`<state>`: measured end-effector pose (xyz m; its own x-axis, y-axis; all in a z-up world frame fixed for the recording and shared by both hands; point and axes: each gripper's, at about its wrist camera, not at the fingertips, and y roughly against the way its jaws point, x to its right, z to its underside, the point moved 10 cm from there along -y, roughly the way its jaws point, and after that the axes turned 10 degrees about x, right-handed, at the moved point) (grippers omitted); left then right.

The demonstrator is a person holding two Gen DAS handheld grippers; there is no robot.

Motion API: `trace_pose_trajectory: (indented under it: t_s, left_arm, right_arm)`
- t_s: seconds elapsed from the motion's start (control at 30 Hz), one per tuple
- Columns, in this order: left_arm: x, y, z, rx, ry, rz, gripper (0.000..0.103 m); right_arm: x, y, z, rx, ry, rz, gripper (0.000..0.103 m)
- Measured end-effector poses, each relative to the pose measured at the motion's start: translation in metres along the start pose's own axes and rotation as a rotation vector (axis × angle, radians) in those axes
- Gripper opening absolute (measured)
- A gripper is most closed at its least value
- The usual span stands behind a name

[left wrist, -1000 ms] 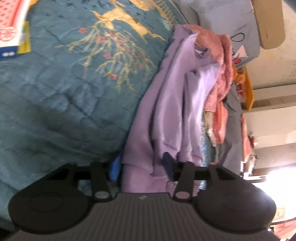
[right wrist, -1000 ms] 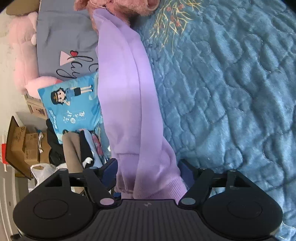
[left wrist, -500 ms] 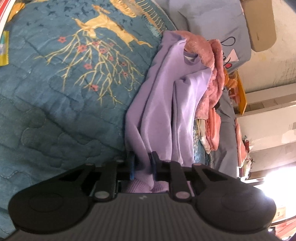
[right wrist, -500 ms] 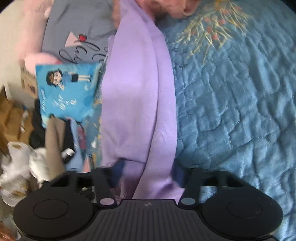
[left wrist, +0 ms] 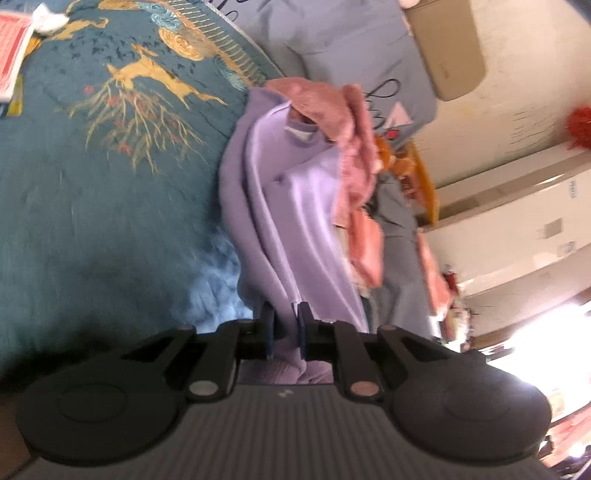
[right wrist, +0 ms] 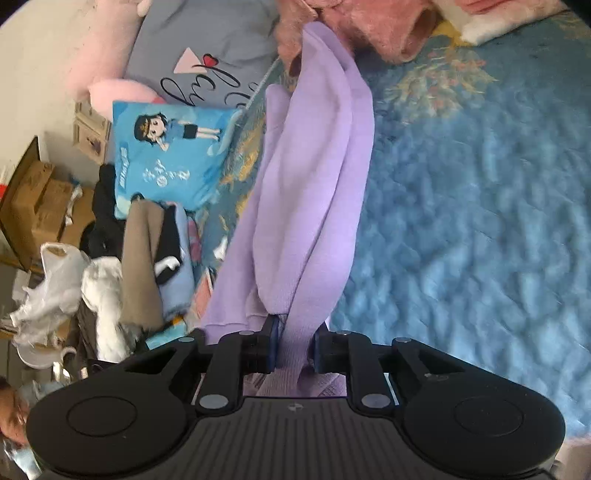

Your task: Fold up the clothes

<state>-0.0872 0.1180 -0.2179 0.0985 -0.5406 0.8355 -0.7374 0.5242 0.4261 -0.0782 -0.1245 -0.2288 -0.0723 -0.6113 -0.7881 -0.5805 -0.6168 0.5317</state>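
Above the teal quilt [left wrist: 92, 229], left gripper [left wrist: 284, 328] and right gripper [right wrist: 293, 343], jaws just closed, pinch a lilac sweatshirt's [right wrist: 314, 177] hem.

Sweater [left wrist: 295, 229] hem hidden behind both gripper bodies; collar end buried under pink garment [right wrist: 373, 29]. Quilt [right wrist: 480, 221] motion-blurred. Red booklet [left wrist: 11, 59] cut off at the frame edge.
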Motion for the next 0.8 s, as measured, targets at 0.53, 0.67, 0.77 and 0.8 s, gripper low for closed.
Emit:
trace_pose_trajectory:
  t_s: [0.53,0.67,0.77,0.8]
  left_arm:
    - [-0.014,-0.004,0.048,-0.115,-0.015,-0.133,0.028]
    - [0.003,-0.004,0.041,-0.091,-0.144,-0.176,0.047]
    - [0.022,0.007,0.03,-0.012,-0.344,-0.261,0.067]
    - [0.029,0.011,0.026,0.011,-0.385,-0.271,0.067]
  right_arm:
    - [0.053,0.017,0.0,-0.015,-0.083,0.167,0.055]
    - [0.028,0.025,-0.039,0.091,0.103,0.185,0.055]
    - [0.006,0.019,-0.069,0.139,0.219,0.179,0.057]
    - [-0.001,0.015,-0.079,0.15,0.255,0.18,0.057]
